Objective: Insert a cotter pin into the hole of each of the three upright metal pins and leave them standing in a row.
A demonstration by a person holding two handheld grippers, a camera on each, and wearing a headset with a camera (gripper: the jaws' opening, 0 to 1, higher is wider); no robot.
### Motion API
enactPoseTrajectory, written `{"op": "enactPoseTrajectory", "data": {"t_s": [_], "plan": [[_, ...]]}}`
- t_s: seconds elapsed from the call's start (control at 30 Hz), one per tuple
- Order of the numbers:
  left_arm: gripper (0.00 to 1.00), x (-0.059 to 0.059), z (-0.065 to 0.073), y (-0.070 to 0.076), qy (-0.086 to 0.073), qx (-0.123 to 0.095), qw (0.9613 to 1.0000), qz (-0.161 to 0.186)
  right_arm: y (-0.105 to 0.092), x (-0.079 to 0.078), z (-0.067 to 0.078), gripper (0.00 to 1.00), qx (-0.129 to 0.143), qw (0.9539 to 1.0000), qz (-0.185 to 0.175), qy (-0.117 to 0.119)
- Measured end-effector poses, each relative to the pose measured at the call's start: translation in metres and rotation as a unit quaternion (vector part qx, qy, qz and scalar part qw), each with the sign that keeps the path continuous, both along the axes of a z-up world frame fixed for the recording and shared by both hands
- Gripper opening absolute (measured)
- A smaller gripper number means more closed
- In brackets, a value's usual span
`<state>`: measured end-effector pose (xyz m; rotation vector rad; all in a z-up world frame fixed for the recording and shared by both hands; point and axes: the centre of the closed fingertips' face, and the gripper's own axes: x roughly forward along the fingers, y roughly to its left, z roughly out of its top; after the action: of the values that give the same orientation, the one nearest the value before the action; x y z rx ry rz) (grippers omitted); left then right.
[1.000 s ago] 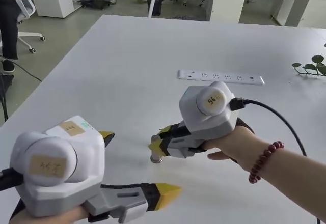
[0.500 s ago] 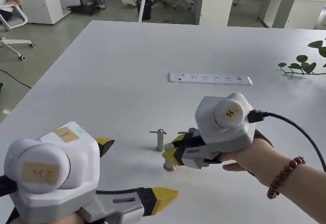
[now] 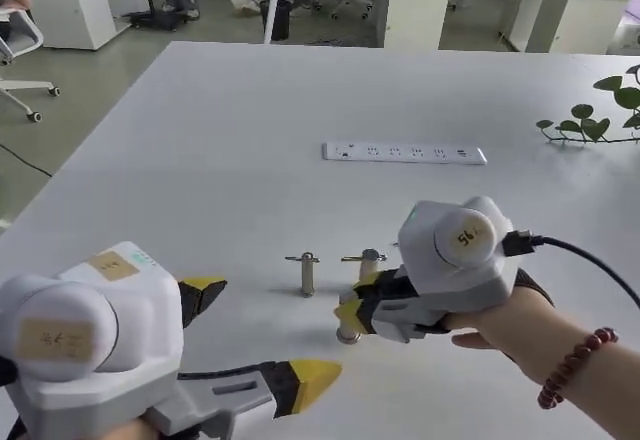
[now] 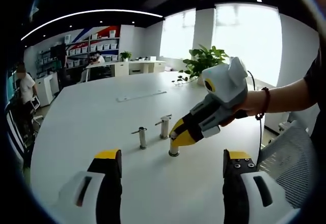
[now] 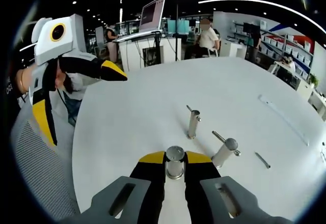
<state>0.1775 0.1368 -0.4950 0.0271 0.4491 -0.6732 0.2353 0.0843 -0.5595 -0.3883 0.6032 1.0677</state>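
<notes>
My right tongs (image 5: pixel 174 169) were clamped on the third metal pin (image 5: pixel 175 157). Its foot was at the white table (image 3: pixel 250 140), though I could not tell if it touched. It was just beside the two standing metal pins (image 3: pixel 308 273), each with a cotter pin through its head. My left tongs (image 3: pixel 258 332) hung wide open and empty, near that group. I saw no cotter in the pin I held, and a loose cotter pin (image 5: pixel 262 160) lay beyond the row. As I judged it, releasing the pin tilted would topple it into its neighbour. A careless reach with the left tongs could sweep the row.
</notes>
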Motion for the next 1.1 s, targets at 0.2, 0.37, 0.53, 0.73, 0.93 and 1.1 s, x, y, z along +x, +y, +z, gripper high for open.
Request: {"op": "enactPoseTrajectory", "data": {"t_s": [0.2, 0.37, 0.53, 0.73, 0.93, 1.1], "plan": [[0.78, 0.000, 0.008, -0.007, -0.015, -0.023, 0.9996, -0.008, -0.007, 0.001, -0.003, 0.08, -0.005, 0.9999, -0.009, -0.001], [0.78, 0.001, 0.006, -0.009, -0.013, -0.019, 0.9997, -0.010, -0.011, 0.000, -0.006, 0.08, -0.006, 0.9999, -0.012, 0.001], [0.78, 0.001, 0.004, -0.010, -0.011, -0.016, 0.9997, -0.012, -0.014, 0.000, -0.007, 0.08, -0.004, 0.9999, -0.015, 0.001], [0.76, 0.000, 0.006, -0.012, -0.011, -0.020, 0.9996, -0.014, -0.017, -0.002, -0.008, 0.08, 0.000, 0.9999, -0.017, 0.001], [0.74, 0.000, 0.009, -0.013, -0.014, -0.023, 0.9995, -0.013, -0.017, -0.003, -0.008, 0.09, 0.002, 0.9999, -0.013, 0.005], [0.71, 0.000, 0.010, -0.013, -0.017, -0.025, 0.9994, -0.014, -0.017, -0.003, -0.009, 0.09, 0.013, 0.9996, -0.020, 0.012]]}}
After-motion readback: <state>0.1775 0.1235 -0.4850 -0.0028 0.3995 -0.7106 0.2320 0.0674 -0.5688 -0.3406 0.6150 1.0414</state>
